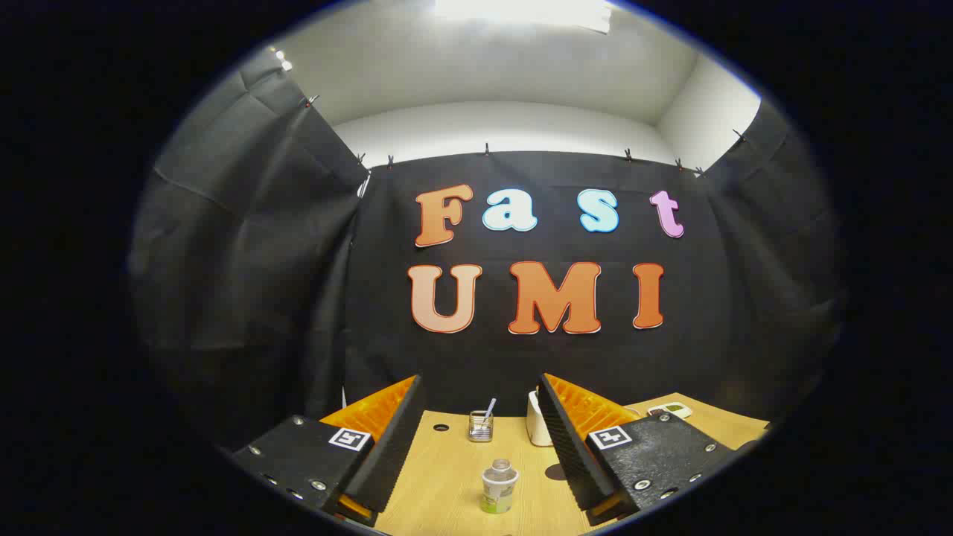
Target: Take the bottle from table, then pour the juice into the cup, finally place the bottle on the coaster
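The gripper [476, 439] holds its jaws wide apart over the wooden bench [447, 484]. The bottle [499, 485] stands upright between them, untouched. Beyond it sits a glass cup [481, 426], with a white container [534, 428] beside.

- The gripper [480, 439] has its fingers wide apart, and nothing is between them except open worktop [447, 484] and the bottle [499, 485].
- The bottle stands alone in the gap, with free room on both sides of it.
- Beyond the bottle, a glass cup [481, 426] with a straw and a white container [536, 422] stand near the black wall.
- A small dark disc [555, 471] lies just beside the right finger.
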`<state>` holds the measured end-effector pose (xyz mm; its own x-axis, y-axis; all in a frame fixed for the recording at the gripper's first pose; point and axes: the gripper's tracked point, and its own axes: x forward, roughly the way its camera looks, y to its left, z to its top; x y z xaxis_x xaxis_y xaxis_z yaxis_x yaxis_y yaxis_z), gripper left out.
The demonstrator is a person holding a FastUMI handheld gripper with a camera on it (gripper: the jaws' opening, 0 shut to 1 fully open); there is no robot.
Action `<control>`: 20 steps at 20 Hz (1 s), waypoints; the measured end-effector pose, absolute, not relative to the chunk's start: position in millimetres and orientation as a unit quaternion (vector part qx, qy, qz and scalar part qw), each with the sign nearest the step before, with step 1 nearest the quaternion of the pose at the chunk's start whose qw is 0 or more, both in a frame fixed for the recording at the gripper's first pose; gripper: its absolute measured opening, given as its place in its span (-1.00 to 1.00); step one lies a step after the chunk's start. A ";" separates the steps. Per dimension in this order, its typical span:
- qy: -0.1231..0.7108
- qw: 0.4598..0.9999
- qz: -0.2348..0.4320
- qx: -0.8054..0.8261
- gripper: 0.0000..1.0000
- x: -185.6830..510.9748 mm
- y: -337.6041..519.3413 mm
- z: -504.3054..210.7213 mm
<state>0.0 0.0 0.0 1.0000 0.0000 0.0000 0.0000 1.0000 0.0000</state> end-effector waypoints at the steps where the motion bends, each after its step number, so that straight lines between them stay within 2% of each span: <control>1: 0.002 1.000 0.000 0.003 0.82 1.6 0.6 -0.8; 10: 0.024 1.000 0.000 0.002 0.82 8.4 1.4 -6.2; 20: 0.060 0.997 -0.033 -0.020 0.82 10.1 -9.8 -27.2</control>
<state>10.1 -9.8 -27.2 0.9906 -0.0676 -0.1187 0.0628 0.9971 -0.0434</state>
